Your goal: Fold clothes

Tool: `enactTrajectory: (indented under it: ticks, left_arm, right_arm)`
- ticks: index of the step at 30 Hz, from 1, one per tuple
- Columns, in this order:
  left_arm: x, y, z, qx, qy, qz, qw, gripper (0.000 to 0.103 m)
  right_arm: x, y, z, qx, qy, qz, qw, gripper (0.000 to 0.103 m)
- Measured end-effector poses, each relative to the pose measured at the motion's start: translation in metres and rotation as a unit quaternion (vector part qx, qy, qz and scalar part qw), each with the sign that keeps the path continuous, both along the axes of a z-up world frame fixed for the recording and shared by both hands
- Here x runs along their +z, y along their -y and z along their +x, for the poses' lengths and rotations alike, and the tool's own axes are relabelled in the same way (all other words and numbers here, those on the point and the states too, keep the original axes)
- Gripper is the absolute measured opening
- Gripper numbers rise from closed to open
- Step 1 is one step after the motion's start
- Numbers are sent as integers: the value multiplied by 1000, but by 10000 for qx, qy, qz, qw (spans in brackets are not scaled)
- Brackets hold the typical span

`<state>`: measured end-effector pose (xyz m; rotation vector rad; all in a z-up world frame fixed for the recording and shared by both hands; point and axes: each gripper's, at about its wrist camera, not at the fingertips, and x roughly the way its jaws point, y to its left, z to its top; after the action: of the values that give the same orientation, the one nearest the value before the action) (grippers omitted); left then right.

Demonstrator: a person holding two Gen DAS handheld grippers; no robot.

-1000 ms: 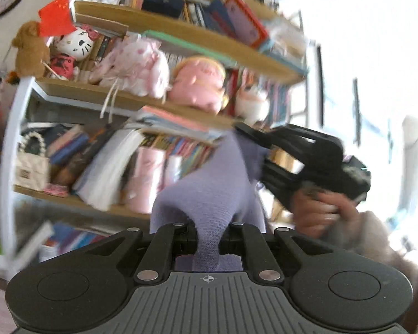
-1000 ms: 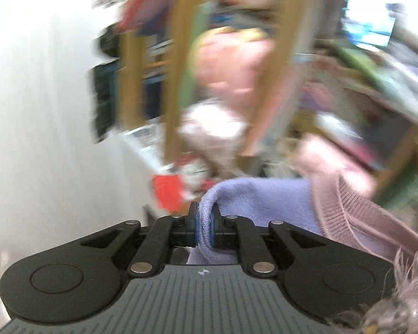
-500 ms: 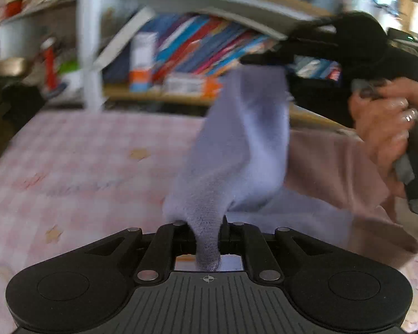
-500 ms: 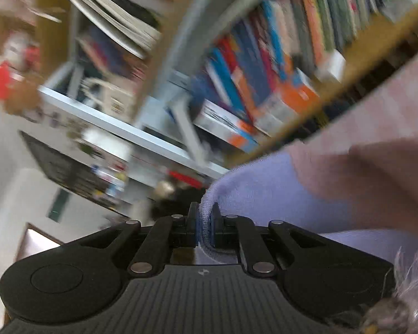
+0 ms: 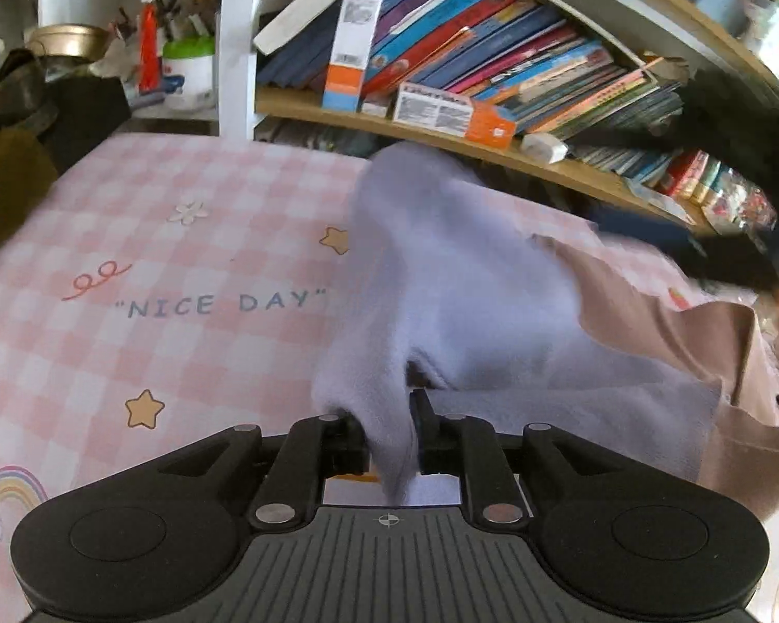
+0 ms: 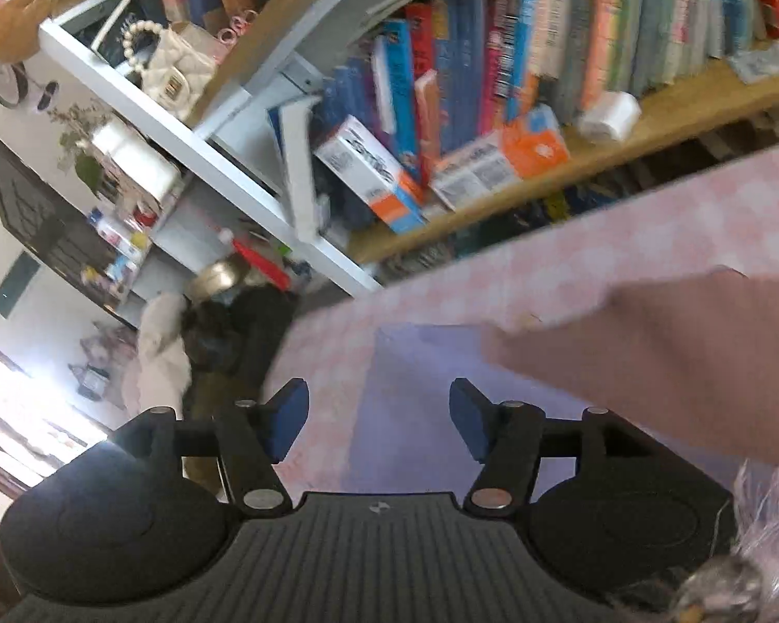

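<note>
A lavender garment [image 5: 457,280] with a dusty-pink part [image 5: 670,332] drapes onto the pink checked tablecloth [image 5: 156,259]. My left gripper [image 5: 387,431] is shut on a bunched lavender fold that rises from between its fingers. In the right wrist view the same garment lies flat, lavender panel [image 6: 415,394] beneath and pink part [image 6: 665,363] to the right. My right gripper [image 6: 376,415] stands open just above the lavender panel, with its blue pads [image 6: 285,415] wide apart and nothing between them.
A bookshelf [image 5: 493,72] packed with books and boxes runs along the far edge of the table. A dark bag [image 5: 36,104] and cups sit at the far left. The cloth reads "NICE DAY" [image 5: 223,303] on the left.
Both grippers came down from in front of the shelves to the table. The garment was laid on the cloth. My right gripper let go of the lavender edge and opened.
</note>
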<state>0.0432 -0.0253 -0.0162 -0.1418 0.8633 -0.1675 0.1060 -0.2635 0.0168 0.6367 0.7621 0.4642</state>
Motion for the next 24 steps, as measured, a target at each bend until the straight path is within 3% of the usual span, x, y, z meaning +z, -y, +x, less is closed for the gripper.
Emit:
enactTrajectory:
  ticks: [4, 8, 12, 16, 20, 24]
  left_arm:
    - [-6, -3, 8, 98, -35, 28, 9999, 18]
    - [-9, -7, 16, 185, 49, 78, 9998, 20]
    - [-4, -14, 37, 841, 153, 69, 9963, 20]
    - [6, -5, 39, 805, 195, 396, 9958, 20]
    - [18, -3, 14, 917, 519, 977, 9896, 45]
    - [23, -2, -7, 889, 453, 824, 9916, 46]
  right_arm:
    - [-24, 43, -37, -436, -312, -596, 9968, 62]
    - [-40, 74, -61, -857, -614, -812, 9911, 61]
    - [-46, 88, -75, -1077, -706, -989, 9867, 61]
    - [-52, 103, -90, -1297, -796, -1165, 9815, 61]
    - [-56, 119, -102, -1533, -870, -1294, 9758, 65]
    - [-59, 144, -102, -1897, -988, -1347, 9675, 65]
